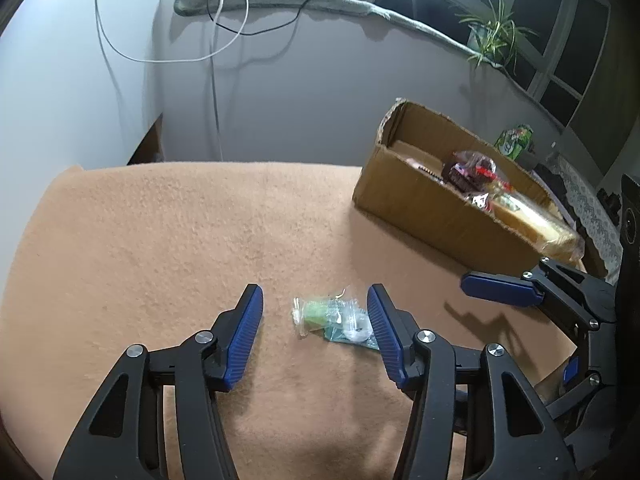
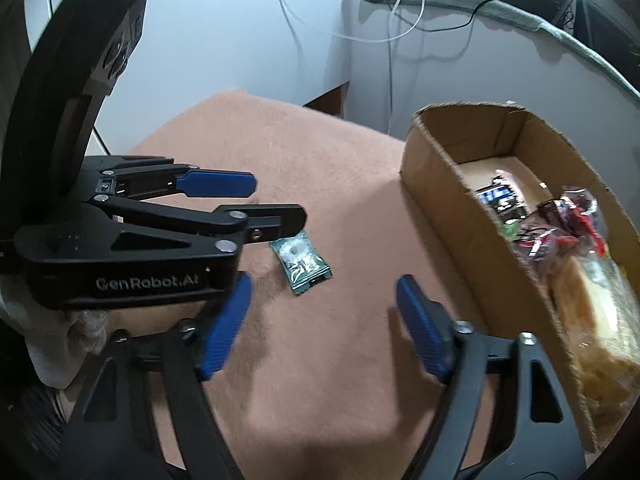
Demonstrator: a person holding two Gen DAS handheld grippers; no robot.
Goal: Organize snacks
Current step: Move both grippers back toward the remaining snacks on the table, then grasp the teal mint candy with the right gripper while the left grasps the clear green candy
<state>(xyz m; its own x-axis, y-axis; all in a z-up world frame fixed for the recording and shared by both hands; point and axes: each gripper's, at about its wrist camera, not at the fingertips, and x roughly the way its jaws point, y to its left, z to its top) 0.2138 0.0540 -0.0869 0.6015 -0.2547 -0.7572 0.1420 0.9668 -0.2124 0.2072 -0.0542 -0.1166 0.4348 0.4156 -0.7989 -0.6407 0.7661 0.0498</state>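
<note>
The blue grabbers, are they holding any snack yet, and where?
No. The left gripper is open around the candy packets without pinching them. The right gripper is open and empty.

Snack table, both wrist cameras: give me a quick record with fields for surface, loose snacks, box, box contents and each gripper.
surface: orange-brown cloth covering the table
loose snacks: clear packet with green contents overlapping a dark green packet, both lying on the cloth
box: open cardboard box standing on the cloth
box contents: several wrapped snacks, among them a red and dark packet and a long yellowish pack
left gripper: open, jaws either side of the loose packets, not pressing
right gripper: open, nothing between the jaws
</note>
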